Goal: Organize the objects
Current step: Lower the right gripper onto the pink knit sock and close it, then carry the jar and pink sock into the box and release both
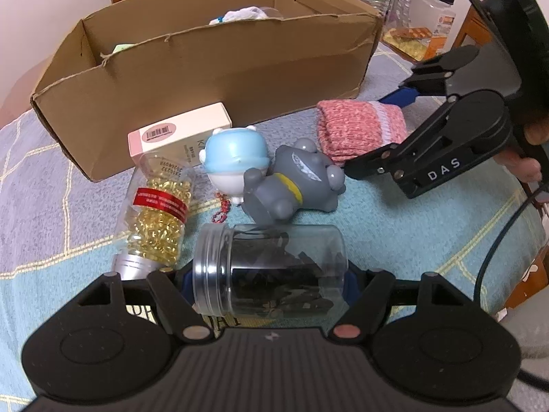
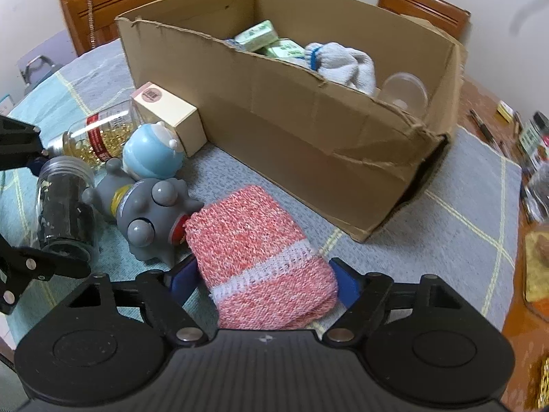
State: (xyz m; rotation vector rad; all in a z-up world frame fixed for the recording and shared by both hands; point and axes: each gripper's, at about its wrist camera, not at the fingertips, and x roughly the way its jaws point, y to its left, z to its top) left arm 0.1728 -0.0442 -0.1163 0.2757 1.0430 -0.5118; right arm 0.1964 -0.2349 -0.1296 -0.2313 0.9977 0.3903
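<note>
Clear jar (image 1: pixel 271 267) with dark contents lay on its side on the bench (image 1: pixel 411 240), lid end to the left, sat between the left gripper (image 1: pixel 267 283) fingers; blue pads were at both sides of it, looked clamped. Right gripper (image 2: pixel 262 281) had its blue pads against both sides of the pink knit sock roll (image 2: pixel 257 254), closed on it, roll resting on the bench cloth. Between the two: grey hippo-like toy (image 1: pixel 291 185) lying on its side, touching the sock roll in the right wrist view. Blue-and-white toy figure (image 1: pixel 236 154) just behind it, with a red bead chain. Capsule bottle (image 1: pixel 154 213) with gold softgels lay on its side left of the toys, a cream-and-pink carton (image 1: pixel 178 134) behind it, against the cardboard box (image 1: pixel 206 79). Box was open-topped and held green packets (image 2: pixel 260 36), a grey sock bundle (image 2: pixel 343 63) and a clear container (image 2: pixel 405 94).
</note>
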